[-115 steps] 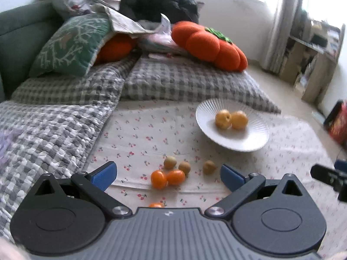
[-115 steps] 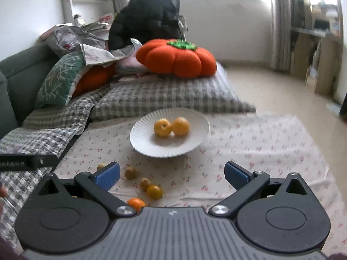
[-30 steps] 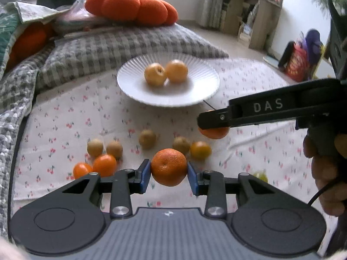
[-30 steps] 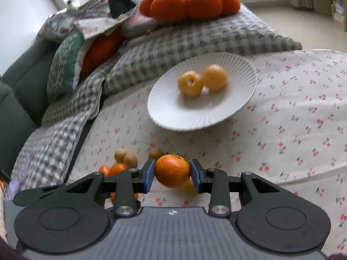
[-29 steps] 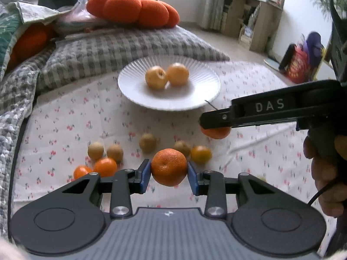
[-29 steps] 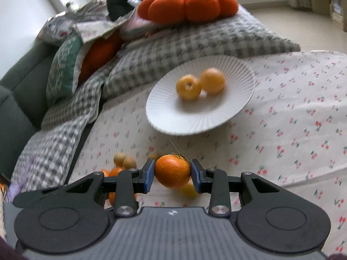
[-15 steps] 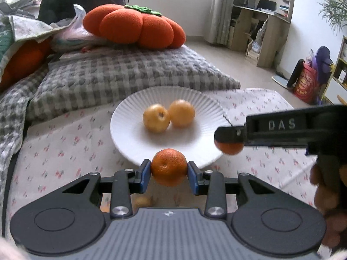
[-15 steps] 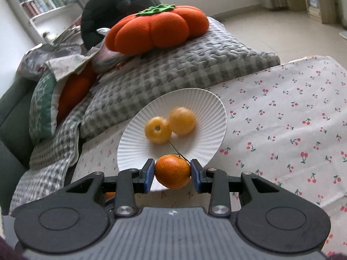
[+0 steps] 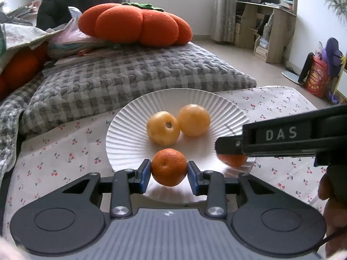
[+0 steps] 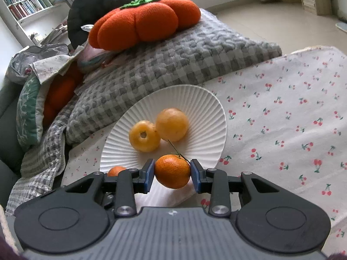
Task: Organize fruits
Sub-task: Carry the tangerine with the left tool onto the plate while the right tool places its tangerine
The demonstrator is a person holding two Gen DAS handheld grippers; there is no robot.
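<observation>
A white ribbed plate (image 9: 121,130) lies on the cherry-print cloth with two yellow fruits (image 9: 163,127) (image 9: 194,119) on it. My left gripper (image 9: 169,173) is shut on an orange mandarin (image 9: 169,165) just above the plate's near rim. My right gripper (image 10: 172,173) is shut on a stemmed mandarin (image 10: 172,170) over the near part of the plate (image 10: 206,112). In the left wrist view the right gripper (image 9: 227,149) reaches in from the right, its mandarin (image 9: 233,160) over the plate's right edge. The left gripper's mandarin (image 10: 116,170) peeks out beside the right gripper's left finger.
Just behind the plate rises a grey checked quilt (image 9: 130,71) with an orange pumpkin cushion (image 9: 134,25) on top. The cherry-print cloth (image 10: 282,119) spreads to the right. A hand (image 9: 331,190) holds the right gripper. Wooden shelves (image 9: 266,32) and a red bag (image 9: 316,75) stand far right.
Both grippers have carried their mandarins forward from above the loose fruits to the plate's near side. The loose fruits have dropped out of view. Both grips stayed the same.
</observation>
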